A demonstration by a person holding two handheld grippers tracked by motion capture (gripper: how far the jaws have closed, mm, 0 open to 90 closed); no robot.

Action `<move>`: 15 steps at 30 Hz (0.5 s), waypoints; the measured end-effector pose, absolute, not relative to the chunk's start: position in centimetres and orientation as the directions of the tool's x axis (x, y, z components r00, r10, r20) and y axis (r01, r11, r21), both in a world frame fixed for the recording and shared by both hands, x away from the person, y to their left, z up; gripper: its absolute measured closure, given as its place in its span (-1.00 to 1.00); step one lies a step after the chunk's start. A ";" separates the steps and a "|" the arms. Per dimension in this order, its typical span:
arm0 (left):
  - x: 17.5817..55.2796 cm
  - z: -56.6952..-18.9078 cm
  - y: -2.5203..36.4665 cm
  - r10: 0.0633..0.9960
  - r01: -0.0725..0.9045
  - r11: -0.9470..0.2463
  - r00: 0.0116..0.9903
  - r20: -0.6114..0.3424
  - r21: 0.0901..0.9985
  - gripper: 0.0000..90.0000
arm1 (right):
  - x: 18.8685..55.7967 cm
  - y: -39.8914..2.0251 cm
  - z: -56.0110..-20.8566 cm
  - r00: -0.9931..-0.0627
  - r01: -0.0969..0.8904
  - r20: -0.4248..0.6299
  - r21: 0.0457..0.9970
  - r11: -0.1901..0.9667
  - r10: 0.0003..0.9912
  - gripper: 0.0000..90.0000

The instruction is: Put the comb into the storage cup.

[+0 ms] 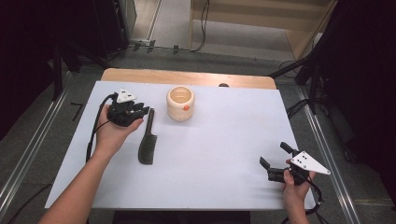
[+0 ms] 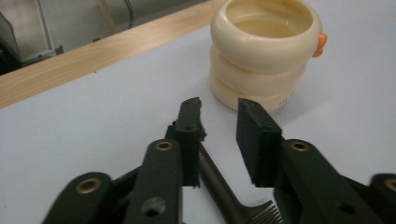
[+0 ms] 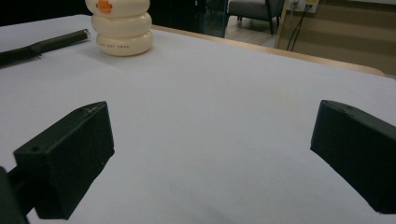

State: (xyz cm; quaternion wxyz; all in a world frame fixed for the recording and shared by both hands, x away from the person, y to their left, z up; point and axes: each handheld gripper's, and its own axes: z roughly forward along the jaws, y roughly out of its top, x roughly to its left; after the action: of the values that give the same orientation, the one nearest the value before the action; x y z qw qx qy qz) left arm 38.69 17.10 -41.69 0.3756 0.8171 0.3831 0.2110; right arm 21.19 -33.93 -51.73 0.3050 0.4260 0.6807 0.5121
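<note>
The cup (image 1: 180,103) is cream, made of fat rings, with an orange dot; I see nothing inside. The comb (image 1: 147,140) is black and long, flat on the white table (image 1: 210,154) just left of the cup. The left gripper (image 2: 218,122) sits over the handle, jaws narrow, not pinching. The right gripper (image 1: 275,161) is spread wide.

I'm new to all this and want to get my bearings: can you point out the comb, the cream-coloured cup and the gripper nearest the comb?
comb (image 1: 146,148), high view, on its toothed blade.
cream-coloured cup (image 1: 180,109), high view, on its ribbed side wall.
left gripper (image 2: 218,122), left gripper view, midway between its two black fingertips, above the comb's handle.
</note>
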 end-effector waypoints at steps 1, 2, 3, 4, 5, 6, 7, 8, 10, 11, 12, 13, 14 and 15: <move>39.0 -41.8 16.9 0.780 0.471 -0.436 0.623 0.061 0.766 0.72 | 21.2 -33.9 -51.7 -0.451 0.268 0.021 0.957 0.113 0.892 -1.00; 39.3 -42.0 16.8 0.770 0.476 -0.446 0.635 0.054 0.758 0.82 | 21.2 -33.9 -51.7 -0.452 0.268 0.021 0.957 0.113 0.892 -1.00; 39.6 -42.1 16.6 0.766 0.482 -0.451 0.641 0.048 0.751 0.88 | 21.2 -33.9 -51.7 -0.452 0.268 0.020 0.957 0.114 0.892 -1.00; 39.8 -42.3 16.5 0.766 0.484 -0.463 0.640 0.060 0.743 0.93 | 21.2 -33.9 -51.7 -0.453 0.267 0.020 0.957 0.115 0.891 -1.00; 39.8 -42.3 16.5 0.766 0.484 -0.463 0.640 0.060 0.743 0.99 | 21.2 -33.9 -51.7 -0.454 0.267 0.020 0.957 0.115 0.891 -1.00; 40.3 -42.6 16.1 0.754 0.488 -0.486 0.654 0.065 0.725 1.00 | 21.2 -33.9 -51.7 -0.454 0.267 0.019 0.957 0.115 0.891 -1.00; 40.6 -42.8 15.9 0.751 0.492 -0.490 0.657 0.062 0.720 1.00 | 21.2 -33.9 -51.7 -0.455 0.268 0.019 0.956 0.116 0.890 -1.00; 40.8 -43.0 15.8 0.742 0.493 -0.499 0.667 0.059 0.713 1.00 | 21.2 -33.9 -51.7 -0.455 0.268 0.019 0.956 0.117 0.890 -1.00; 41.1 -43.2 15.6 0.737 0.497 -0.503 0.674 0.049 0.707 1.00 | 21.2 -33.9 -51.7 -0.456 0.267 0.018 0.956 0.117 0.890 -1.00; 41.6 -43.7 15.3 0.726 0.500 -0.523 0.686 0.053 0.691 1.00 | 21.2 -33.9 -51.7 -0.456 0.268 0.018 0.956 0.118 0.890 -1.00; 41.6 -43.7 15.3 0.726 0.500 -0.523 0.686 0.053 0.691 1.00 | 21.2 -33.9 -51.7 -0.456 0.268 0.018 0.956 0.118 0.890 -1.00; 42.1 -44.2 15.1 0.725 0.511 -0.528 0.688 0.045 0.679 1.00 | 21.2 -33.9 -51.8 -0.457 0.267 0.015 0.956 0.121 0.889 -1.00; 42.3 -44.4 15.0 0.730 0.518 -0.526 0.681 0.046 0.674 1.00 | 21.2 -33.9 -51.8 -0.457 0.265 0.013 0.956 0.122 0.889 -1.00; 42.3 -44.4 15.0 0.730 0.518 -0.526 0.681 0.046 0.674 1.00 | 21.2 -33.9 -51.8 -0.457 0.265 0.013 0.956 0.122 0.889 -1.00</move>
State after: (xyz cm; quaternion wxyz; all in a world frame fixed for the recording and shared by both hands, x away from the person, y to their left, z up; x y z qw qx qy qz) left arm 42.28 14.97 -44.40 0.3233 0.8580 0.3639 0.1639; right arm 21.24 -33.90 -51.75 0.3055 0.4220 0.6839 0.5108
